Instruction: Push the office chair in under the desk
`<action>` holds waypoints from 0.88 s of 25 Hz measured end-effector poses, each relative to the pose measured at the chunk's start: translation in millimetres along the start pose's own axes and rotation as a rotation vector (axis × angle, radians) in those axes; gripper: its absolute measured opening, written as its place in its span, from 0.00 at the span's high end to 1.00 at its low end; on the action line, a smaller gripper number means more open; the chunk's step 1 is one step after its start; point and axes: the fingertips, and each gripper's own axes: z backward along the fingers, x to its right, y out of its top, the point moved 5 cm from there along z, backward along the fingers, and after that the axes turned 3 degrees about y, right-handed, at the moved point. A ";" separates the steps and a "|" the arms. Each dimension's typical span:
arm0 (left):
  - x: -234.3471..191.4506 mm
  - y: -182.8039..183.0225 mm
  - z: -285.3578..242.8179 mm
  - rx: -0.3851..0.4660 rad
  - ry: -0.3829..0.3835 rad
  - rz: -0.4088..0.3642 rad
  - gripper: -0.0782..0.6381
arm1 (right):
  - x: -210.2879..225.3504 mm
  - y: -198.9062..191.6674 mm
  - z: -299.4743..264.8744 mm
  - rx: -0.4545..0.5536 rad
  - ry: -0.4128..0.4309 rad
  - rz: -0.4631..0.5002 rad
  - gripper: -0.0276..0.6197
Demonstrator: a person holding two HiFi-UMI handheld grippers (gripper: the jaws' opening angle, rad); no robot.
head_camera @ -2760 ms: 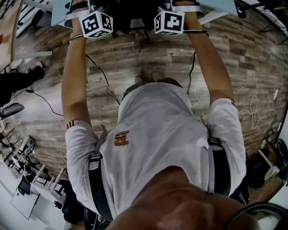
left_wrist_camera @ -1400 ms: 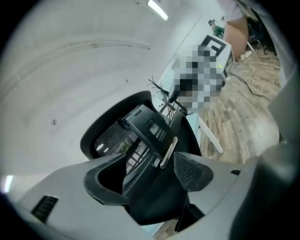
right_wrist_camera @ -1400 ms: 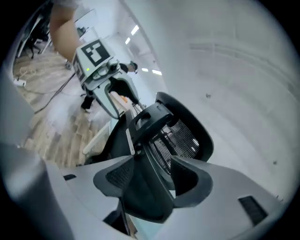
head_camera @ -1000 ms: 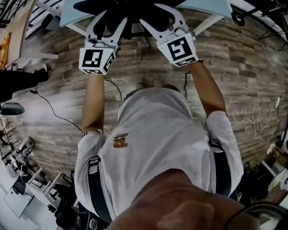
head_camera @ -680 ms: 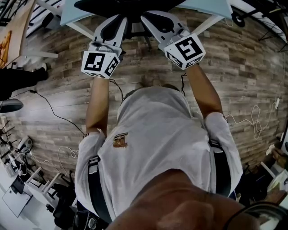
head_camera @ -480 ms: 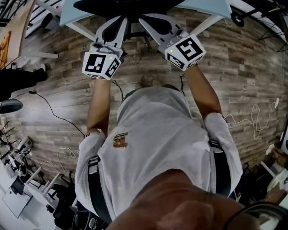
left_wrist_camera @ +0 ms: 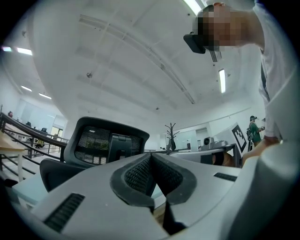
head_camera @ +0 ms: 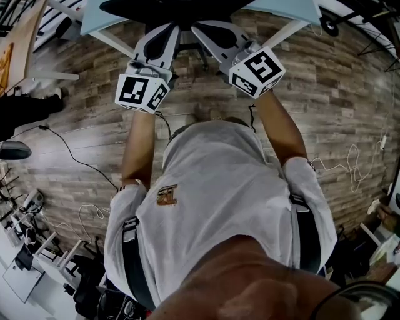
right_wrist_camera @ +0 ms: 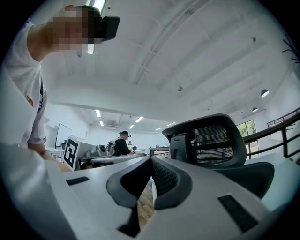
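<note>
The black office chair [head_camera: 167, 7] stands at the top of the head view, mostly under the light blue desk [head_camera: 294, 9]. Its mesh headrest [left_wrist_camera: 105, 143] rises just beyond the left gripper's tips and shows again as the headrest [right_wrist_camera: 208, 139] in the right gripper view. My left gripper [head_camera: 166, 30] and right gripper [head_camera: 201, 26] point at the chair's back, close side by side. Both pairs of jaws have just been closing and now stand shut with nothing between them. Whether the tips touch the chair I cannot tell.
The desk's white legs [head_camera: 114, 41] slant down on either side of the chair. Black cables [head_camera: 69, 153] and a white cord [head_camera: 355, 164] lie on the wooden floor. A dark shoe [head_camera: 25, 106] is at the left edge, clutter [head_camera: 37, 250] at lower left. A person [right_wrist_camera: 121, 145] stands far off.
Both grippers' jaws went from spread wide to shut. The right gripper's cube rolled. Since the oldest frame both hands drew back towards my body.
</note>
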 end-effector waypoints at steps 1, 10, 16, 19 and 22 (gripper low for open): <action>0.7 -0.1 0.0 0.000 0.001 -0.001 0.86 | 0.1 -0.7 0.4 -0.003 0.001 0.001 0.90; 5.5 4.7 3.9 0.002 0.003 -0.024 0.86 | -4.0 1.5 -0.6 -0.009 0.023 0.013 0.90; 4.4 4.6 5.5 -0.004 0.003 -0.029 0.86 | -5.1 0.8 -2.5 -0.013 0.033 0.014 0.90; 4.4 4.1 5.3 -0.006 0.002 -0.032 0.86 | -4.5 0.0 -2.2 -0.015 0.034 0.016 0.90; 3.1 3.0 7.0 -0.006 -0.001 -0.034 0.86 | -5.6 -1.7 -3.9 -0.015 0.035 0.018 0.90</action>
